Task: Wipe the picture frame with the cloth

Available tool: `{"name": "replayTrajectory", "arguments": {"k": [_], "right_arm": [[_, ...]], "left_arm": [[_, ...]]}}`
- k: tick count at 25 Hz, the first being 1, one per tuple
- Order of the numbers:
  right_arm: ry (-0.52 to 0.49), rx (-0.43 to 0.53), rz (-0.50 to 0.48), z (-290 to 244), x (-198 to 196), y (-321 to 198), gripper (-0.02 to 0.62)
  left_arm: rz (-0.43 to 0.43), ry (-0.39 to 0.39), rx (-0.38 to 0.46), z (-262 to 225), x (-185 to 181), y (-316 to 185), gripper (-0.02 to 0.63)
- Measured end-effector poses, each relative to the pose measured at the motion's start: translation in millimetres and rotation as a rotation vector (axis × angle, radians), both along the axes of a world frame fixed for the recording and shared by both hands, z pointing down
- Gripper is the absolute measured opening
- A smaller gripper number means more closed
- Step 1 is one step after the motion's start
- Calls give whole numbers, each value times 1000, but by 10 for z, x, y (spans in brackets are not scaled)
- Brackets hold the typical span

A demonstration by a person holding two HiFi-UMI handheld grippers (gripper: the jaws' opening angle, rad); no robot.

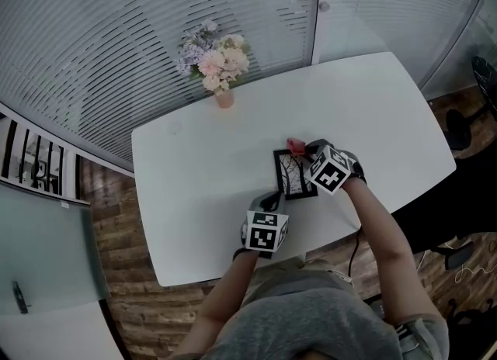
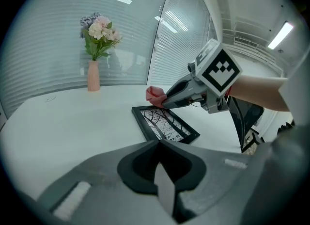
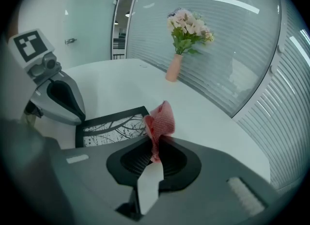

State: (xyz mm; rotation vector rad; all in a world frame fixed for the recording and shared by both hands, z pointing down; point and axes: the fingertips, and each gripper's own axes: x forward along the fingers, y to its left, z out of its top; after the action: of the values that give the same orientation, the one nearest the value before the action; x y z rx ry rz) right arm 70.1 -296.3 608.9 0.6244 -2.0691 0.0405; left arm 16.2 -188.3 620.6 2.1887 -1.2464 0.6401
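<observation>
On the white table (image 1: 373, 110), a vase of flowers (image 1: 220, 67) stands at the far edge. Nearer, the left gripper (image 2: 159, 144) has its jaws pressed together with nothing between them, and its tip is just beside the frame's near left corner. The black frame (image 1: 294, 174) lies flat. At its far edge sits the red cloth (image 1: 295, 146), pinched in the right gripper (image 3: 157, 146).
</observation>
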Motion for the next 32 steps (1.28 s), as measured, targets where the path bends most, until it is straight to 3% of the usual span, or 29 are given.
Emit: {"name": "replayTrajectory", "arguments": {"k": [32], "right_arm": [[4, -105, -47, 138, -50, 369, 43]], "left_arm": [[-3, -7, 4, 4, -13, -9, 3]]}}
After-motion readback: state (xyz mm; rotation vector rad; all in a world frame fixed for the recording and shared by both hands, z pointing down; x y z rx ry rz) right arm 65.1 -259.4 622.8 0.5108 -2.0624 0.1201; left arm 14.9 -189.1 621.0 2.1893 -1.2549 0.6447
